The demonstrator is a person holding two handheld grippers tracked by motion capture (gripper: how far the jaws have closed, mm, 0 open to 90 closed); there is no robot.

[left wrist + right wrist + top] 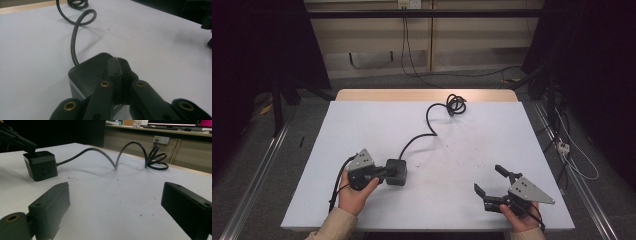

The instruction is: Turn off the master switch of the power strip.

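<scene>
A black cube-shaped power socket (397, 172) sits on the white table (362, 125), left of centre near the front. Its black cable (427, 131) runs back to a coil (456, 104) at the far edge. My left gripper (384, 173) is shut, its pads pressed together with nothing between them, and its tips rest on the top of the socket (87, 72). My right gripper (488, 179) is held low at the front right, jaws wide open around bare table. In the right gripper view the socket (41, 166) stands far left, with the left gripper (17, 140) touching its top.
The table's wooden far edge (427, 95) lies just behind the cable coil. Metal rails (257, 175) run along the floor on both sides, and loose cables (577, 160) lie on the floor to the right. A wall with outlets (161, 139) stands beyond the table.
</scene>
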